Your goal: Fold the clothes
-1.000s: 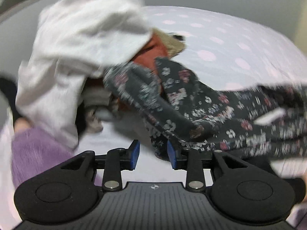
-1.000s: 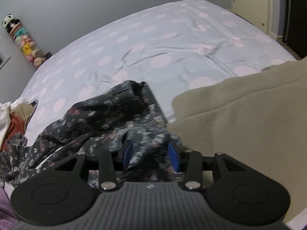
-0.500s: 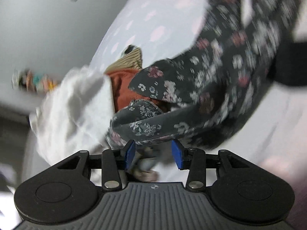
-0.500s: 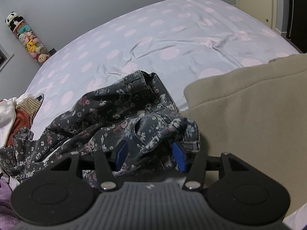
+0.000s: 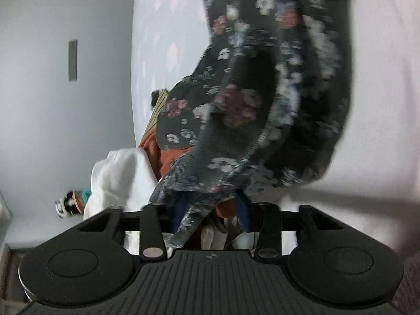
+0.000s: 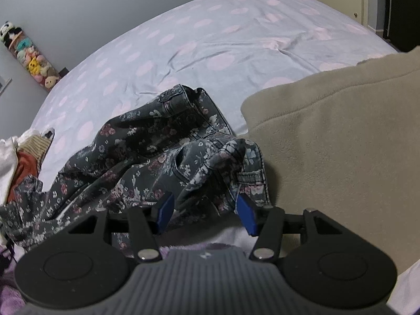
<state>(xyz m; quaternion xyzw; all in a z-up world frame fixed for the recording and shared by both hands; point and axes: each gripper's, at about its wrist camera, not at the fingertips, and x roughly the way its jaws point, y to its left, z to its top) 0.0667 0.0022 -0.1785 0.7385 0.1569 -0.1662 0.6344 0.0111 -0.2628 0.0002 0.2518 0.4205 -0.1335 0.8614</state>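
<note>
The floral jeans (image 6: 147,152) lie crumpled on the near part of the bed (image 6: 236,34), their waistband at the far end and one dark flowered leg trailing off to the left. A bunched fold at their near right edge rises between the blue pads of the right gripper (image 6: 204,207); the jaws stand fairly wide and neither pad presses the cloth.

In the left wrist view, which is rolled sideways, the jeans (image 5: 262,105) fill most of the frame, blurred. A narrow strip of their hem runs down into the left gripper (image 5: 208,210). Its jaws have just been closing, with that strip between them, and they are narrow now. The cloth hides most of both pads, so I cannot tell whether they pinch it.

Just right of the jeans, touching them, lies a beige fleece (image 6: 341,144). At the left edge is a heap of other clothes: a white garment (image 6: 6,155), an orange one (image 6: 25,168) and a striped one (image 6: 36,144). Some purple fuzzy fabric (image 6: 10,296) shows at the near left corner. Far left, against the grey wall (image 6: 78,5), hangs a column of soft toys (image 6: 31,57).
</note>
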